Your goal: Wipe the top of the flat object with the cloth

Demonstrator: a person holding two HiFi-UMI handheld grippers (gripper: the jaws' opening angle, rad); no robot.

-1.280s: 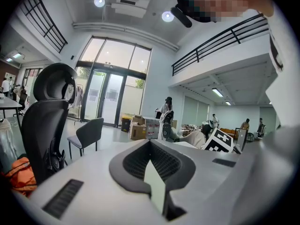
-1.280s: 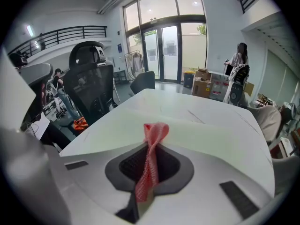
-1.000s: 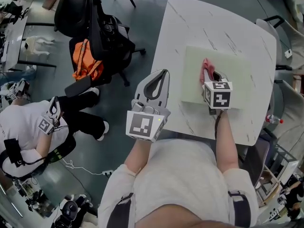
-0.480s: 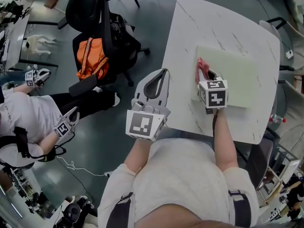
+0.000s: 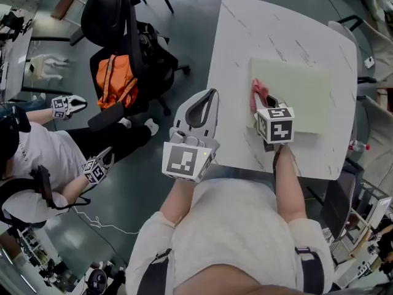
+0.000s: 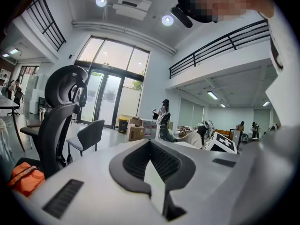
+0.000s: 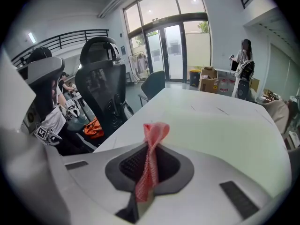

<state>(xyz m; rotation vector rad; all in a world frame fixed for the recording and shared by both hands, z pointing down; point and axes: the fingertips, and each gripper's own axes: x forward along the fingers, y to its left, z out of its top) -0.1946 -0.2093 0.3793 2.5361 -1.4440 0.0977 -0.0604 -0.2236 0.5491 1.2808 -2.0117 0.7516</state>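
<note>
A pale green flat board lies on the white marble table. My right gripper is shut on a red-and-white cloth, which rests at the board's left edge. In the right gripper view the cloth stands bunched up between the jaws of the right gripper, with the board spreading ahead and to the right. My left gripper hovers off the table's left side over the floor, shut and holding nothing. Its joined jaws point at the open hall.
A black office chair with an orange bag stands left of the table. Another person with grippers sits at the lower left. The table's near edge is just below my right gripper. Another chair is at the right.
My right gripper has drawn the cloth leftward across the board to its left edge. The left gripper has stayed put. The person at the left has moved their arms.
</note>
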